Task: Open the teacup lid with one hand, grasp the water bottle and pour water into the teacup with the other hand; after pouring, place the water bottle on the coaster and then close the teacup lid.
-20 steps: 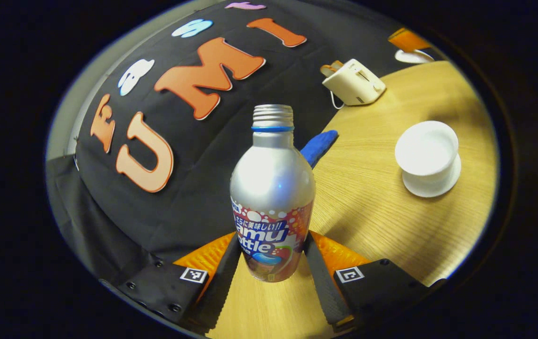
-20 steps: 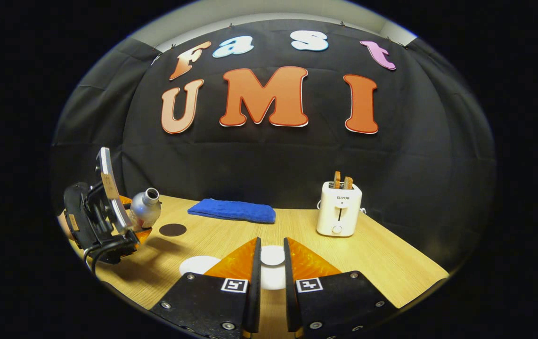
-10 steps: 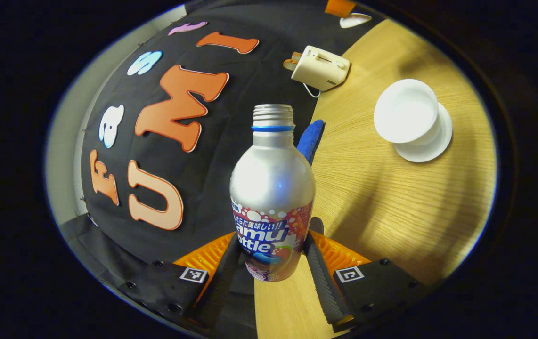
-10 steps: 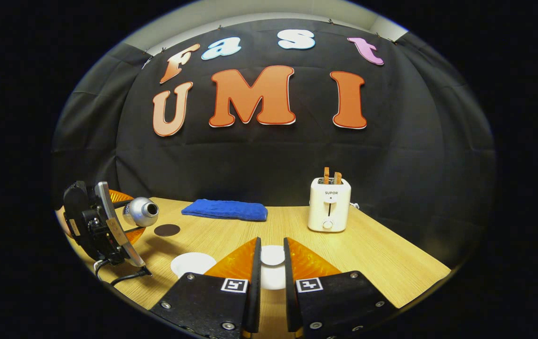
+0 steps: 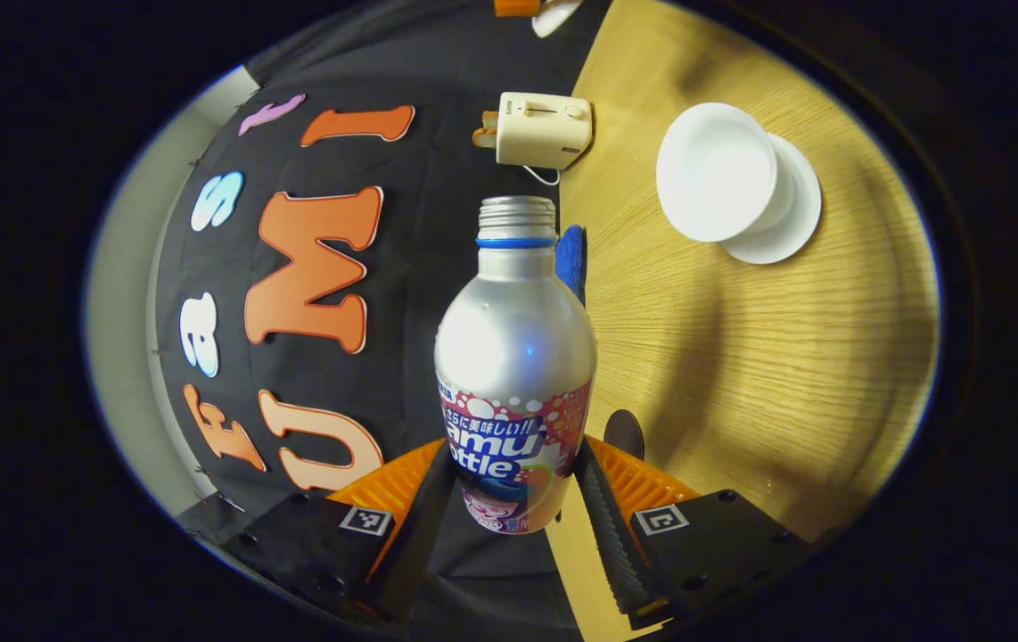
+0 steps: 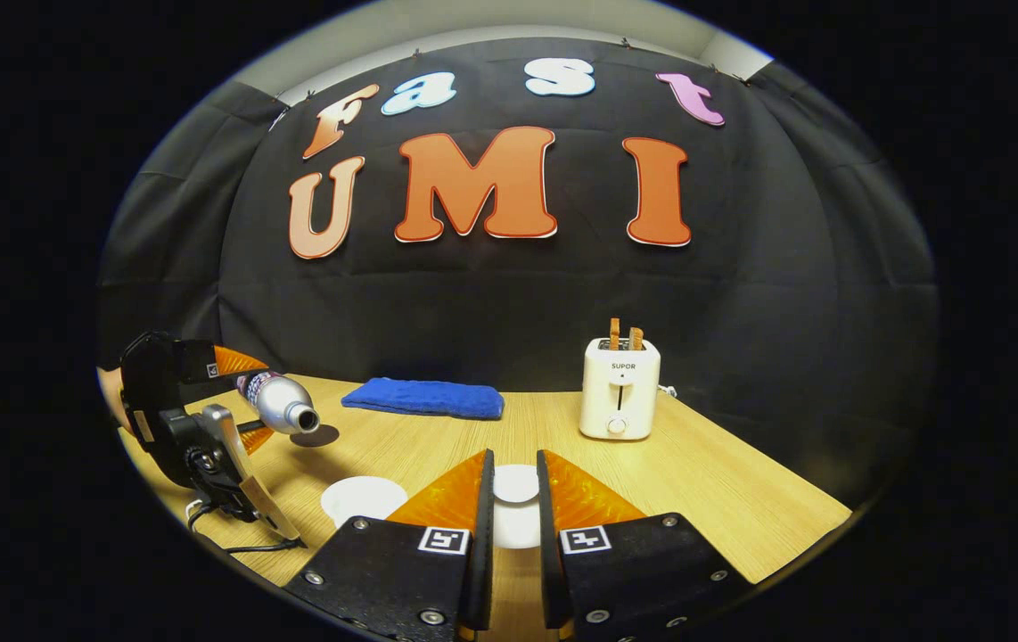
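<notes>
Open tabletop (image 6: 705, 499) between teacup (image 6: 365, 499) and toaster (image 6: 619, 389); blue cloth (image 6: 422, 398) near the back edge. Left gripper (image 5: 513, 486) clenched on the water bottle (image 5: 515, 357) — in the right gripper view, tipped nearly level above the table, open mouth aimed toward the uncovered teacup (image 5: 716, 171) on its saucer (image 5: 790, 223). Dark coaster (image 6: 314, 436) just under the bottle's (image 6: 275, 404) mouth there. Right gripper (image 6: 514, 499) low over the table, fingers pinching the white teacup lid (image 6: 515, 484) — held off the cup.
</notes>
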`<state>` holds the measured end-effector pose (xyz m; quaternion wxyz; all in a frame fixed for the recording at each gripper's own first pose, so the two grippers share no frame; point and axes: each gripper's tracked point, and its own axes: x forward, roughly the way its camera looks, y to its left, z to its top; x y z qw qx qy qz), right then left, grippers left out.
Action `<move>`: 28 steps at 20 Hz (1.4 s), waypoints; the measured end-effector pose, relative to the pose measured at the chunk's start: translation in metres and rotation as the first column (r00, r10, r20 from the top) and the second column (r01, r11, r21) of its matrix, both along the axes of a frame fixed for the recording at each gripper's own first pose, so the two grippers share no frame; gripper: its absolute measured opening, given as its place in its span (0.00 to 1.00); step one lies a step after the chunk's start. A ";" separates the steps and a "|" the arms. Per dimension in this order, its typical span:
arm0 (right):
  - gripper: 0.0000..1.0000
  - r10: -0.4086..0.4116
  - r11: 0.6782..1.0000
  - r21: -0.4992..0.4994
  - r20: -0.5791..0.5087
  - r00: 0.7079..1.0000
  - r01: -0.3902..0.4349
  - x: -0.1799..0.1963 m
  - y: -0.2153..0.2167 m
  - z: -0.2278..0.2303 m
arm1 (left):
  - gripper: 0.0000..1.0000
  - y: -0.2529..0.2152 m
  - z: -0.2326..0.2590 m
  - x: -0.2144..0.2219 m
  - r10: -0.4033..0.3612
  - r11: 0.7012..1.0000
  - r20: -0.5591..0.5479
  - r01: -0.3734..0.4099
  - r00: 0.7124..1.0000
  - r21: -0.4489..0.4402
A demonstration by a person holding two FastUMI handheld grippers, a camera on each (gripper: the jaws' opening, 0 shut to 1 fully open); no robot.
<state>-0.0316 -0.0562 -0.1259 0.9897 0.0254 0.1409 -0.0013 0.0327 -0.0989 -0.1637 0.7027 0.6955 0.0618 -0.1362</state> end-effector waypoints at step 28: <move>0.23 -0.002 1.000 0.025 0.000 1.000 0.002 -0.005 -0.005 -0.001 | 0.84 -0.031 0.036 0.001 -0.194 0.929 0.085 0.154 0.977 0.337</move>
